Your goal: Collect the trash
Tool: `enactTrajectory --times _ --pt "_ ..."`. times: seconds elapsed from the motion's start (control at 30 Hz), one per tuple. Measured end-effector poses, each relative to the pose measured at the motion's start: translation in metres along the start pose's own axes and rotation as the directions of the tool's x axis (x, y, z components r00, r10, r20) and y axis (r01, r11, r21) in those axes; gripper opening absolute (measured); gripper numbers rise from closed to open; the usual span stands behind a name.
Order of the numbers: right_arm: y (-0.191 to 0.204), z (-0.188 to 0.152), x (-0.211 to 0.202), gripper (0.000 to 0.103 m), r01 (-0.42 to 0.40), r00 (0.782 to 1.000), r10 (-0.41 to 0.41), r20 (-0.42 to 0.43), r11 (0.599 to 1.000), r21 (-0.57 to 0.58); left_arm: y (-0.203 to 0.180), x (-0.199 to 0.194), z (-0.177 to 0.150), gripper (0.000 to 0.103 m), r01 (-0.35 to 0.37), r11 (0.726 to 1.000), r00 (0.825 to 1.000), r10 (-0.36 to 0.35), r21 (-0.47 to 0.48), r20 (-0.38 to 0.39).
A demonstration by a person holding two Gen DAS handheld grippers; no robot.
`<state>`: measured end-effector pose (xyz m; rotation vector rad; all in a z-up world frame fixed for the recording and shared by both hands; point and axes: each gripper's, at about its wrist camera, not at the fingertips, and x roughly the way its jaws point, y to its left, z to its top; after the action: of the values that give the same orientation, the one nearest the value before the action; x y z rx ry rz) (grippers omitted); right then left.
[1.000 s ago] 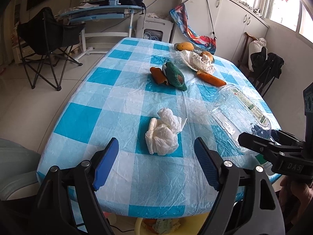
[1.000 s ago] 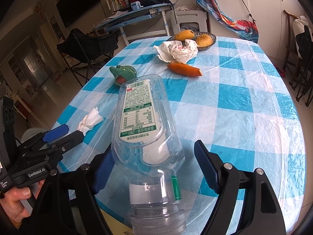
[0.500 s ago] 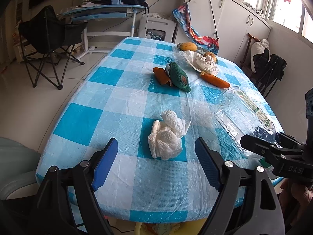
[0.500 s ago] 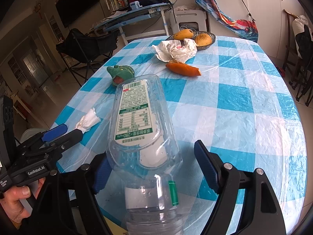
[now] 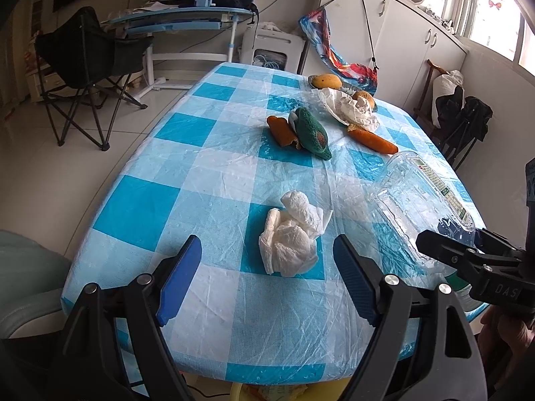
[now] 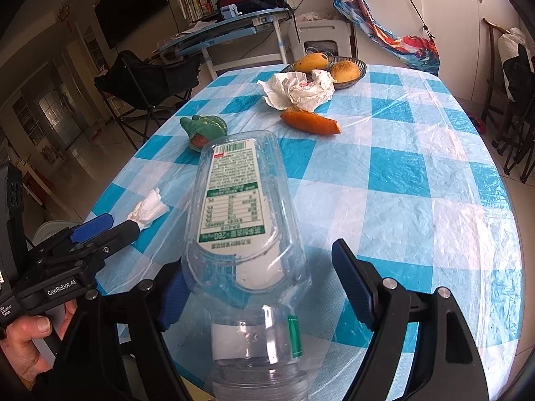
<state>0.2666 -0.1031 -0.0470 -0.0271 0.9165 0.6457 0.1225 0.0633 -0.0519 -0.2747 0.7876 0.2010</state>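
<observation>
A crumpled white tissue lies on the blue checked table just ahead of my open left gripper, between its fingers' line. It also shows in the right wrist view. A clear plastic bottle with a green-white label lies on the table between the fingers of my open right gripper; the left finger touches it, the right finger stands apart. The bottle also shows in the left wrist view. A crumpled white wrapper and an orange peel lie farther back.
A green plush toy lies beside an orange piece mid-table. A fruit bowl stands at the far end. A folding chair and desk stand beyond the table. A yellow bin rim shows under the near edge.
My left gripper has drawn slightly closer to the tissue. The bottle has shifted a little toward my right gripper's left finger. Both grippers stay open.
</observation>
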Motion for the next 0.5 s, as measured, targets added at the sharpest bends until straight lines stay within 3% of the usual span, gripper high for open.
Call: enactTrajectory --times 0.4,0.5 --pt "0.0014 -0.0001 0.0006 0.074 0.001 1.0 -0.001 -0.006 1.0 -0.011 -0.0036 -0.0001 -0.0002 0.076 0.012 1.0 1.0 -0.012 0.016 0.0" --pt "0.0031 -0.0007 0.0017 0.07 -0.005 1.0 0.005 -0.013 1.0 -0.015 -0.0047 0.0 -0.0004 0.062 0.012 0.999 1.0 -0.012 0.03 -0.002"
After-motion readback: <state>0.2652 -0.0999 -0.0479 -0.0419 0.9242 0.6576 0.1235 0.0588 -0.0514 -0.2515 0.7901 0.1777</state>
